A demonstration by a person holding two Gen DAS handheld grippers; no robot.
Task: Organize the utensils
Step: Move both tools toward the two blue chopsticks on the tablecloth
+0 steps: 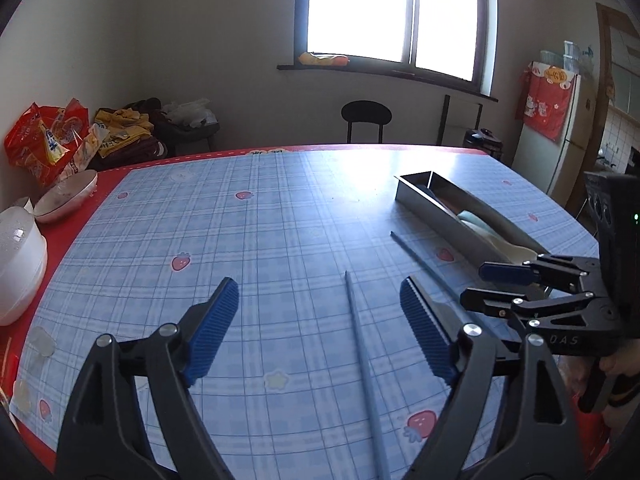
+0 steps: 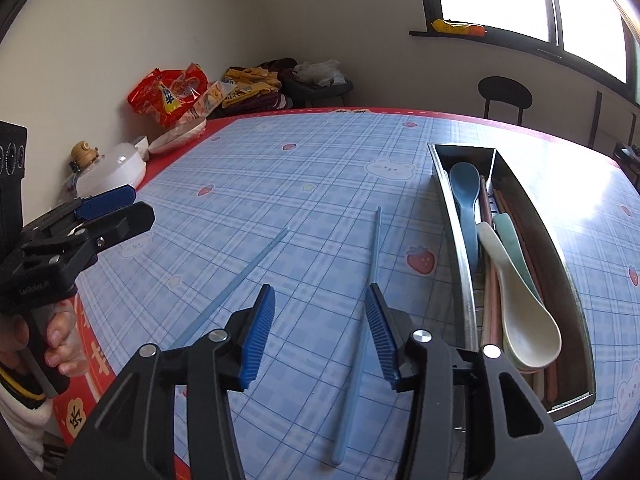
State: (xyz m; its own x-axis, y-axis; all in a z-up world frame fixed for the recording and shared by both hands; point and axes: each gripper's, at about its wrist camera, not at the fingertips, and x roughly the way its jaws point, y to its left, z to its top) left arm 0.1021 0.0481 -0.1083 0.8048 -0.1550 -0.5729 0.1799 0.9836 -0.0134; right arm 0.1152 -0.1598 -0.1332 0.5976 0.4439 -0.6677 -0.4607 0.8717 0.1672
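Jaws are seen apart on both grippers, nothing clamped. Under the left gripper (image 1: pixel 316 330) one blue chopstick (image 1: pixel 366 364) is laid flat on the tablecloth (image 1: pixel 240 240), between the pads, untouched. A second chopstick (image 2: pixel 362 308) is seen below the right gripper (image 2: pixel 320 334), by its right pad. Farther right, the steel tray (image 2: pixel 452 216) is filled with spoons (image 2: pixel 520 304).

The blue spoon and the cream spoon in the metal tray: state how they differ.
The blue spoon is dark blue; the cream spoon is off-white. The blue spoon's bowl points to the far end of the metal tray, the cream spoon's to the near end. The blue spoon lies along the tray's left wall; the cream spoon lies slantwise on top of the other utensils. Both lie inside the tray, untouched by either gripper.
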